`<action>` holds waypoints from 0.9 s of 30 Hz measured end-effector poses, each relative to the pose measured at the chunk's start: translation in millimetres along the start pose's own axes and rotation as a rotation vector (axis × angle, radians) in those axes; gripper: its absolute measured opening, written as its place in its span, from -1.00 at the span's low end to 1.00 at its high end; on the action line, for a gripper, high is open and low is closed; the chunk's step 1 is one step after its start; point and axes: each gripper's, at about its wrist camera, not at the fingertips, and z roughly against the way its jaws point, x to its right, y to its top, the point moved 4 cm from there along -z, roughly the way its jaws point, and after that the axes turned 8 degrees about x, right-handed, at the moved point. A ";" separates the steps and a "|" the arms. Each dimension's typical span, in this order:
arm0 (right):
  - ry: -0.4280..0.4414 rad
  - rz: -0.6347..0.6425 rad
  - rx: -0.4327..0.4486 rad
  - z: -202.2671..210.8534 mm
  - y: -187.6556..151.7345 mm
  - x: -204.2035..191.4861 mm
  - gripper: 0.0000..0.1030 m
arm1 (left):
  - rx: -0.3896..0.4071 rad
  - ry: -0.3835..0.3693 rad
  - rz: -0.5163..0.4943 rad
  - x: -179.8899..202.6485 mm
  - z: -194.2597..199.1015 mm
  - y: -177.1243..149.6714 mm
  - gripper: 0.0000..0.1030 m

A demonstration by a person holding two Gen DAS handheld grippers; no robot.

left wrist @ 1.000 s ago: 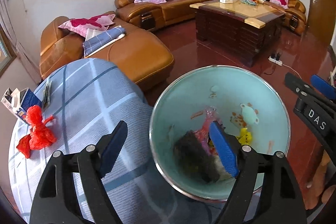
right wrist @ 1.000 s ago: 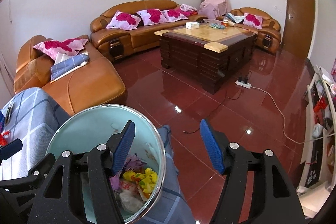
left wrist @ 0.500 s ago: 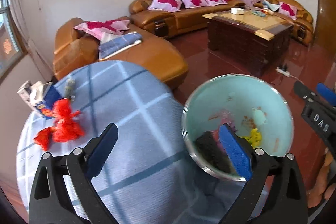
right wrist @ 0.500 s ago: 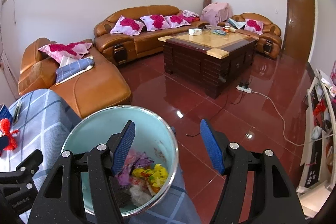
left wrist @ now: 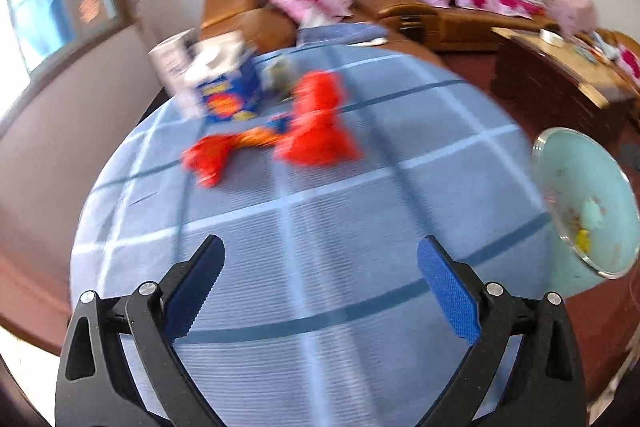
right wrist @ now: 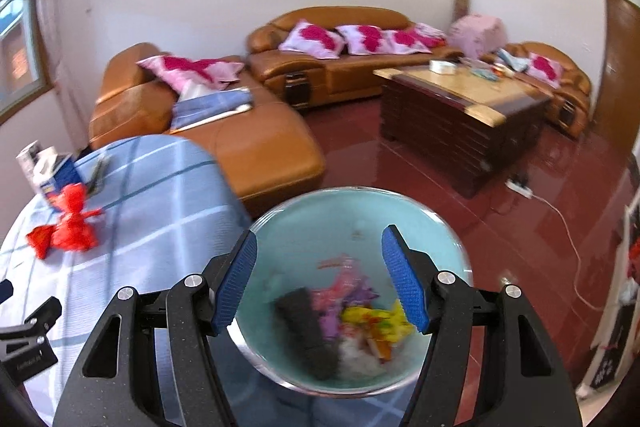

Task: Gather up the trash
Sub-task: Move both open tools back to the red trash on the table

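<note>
A: Which step is in hand, from the left side to the right?

B: I judge it is the reach for the next piece of trash; the left gripper (left wrist: 320, 291) is spread wide with nothing between its pads, above the blue checked tablecloth (left wrist: 328, 227); ahead of it, a little to its left and well apart, lies the red plastic bag (left wrist: 316, 131); beyond the bag stands a blue snack box (left wrist: 228, 91); this view is blurred, so I cannot tell if an orange-and-blue wrapper lies beside the bag.

A: And the right one?

B: The right gripper (right wrist: 320, 279) is also spread and empty; it hangs directly over the pale green bin (right wrist: 360, 219), and between its fingers we see the collected trash (right wrist: 352, 319) on the bottom.

A: What does the next move call for?

B: I think the left one should go forward to the bag, come down around a bunched part, then close; thin plastic may slip.

A: The room?

B: A round table; behind it tan leather sofas (right wrist: 280, 147) with pink cushions; to the far right a dark wooden coffee table (right wrist: 460, 115) on a glossy red floor (right wrist: 500, 227).
</note>
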 end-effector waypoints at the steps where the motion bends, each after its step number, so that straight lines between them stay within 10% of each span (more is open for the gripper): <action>1: 0.015 0.008 -0.004 -0.2 0.5 -7.2 0.26 | -0.004 0.016 0.014 -11.5 -1.3 -2.2 0.85; 27: 0.379 0.205 -0.162 -55.5 4.8 -234.1 0.26 | -0.034 0.218 0.221 -179.3 -32.7 -8.3 0.85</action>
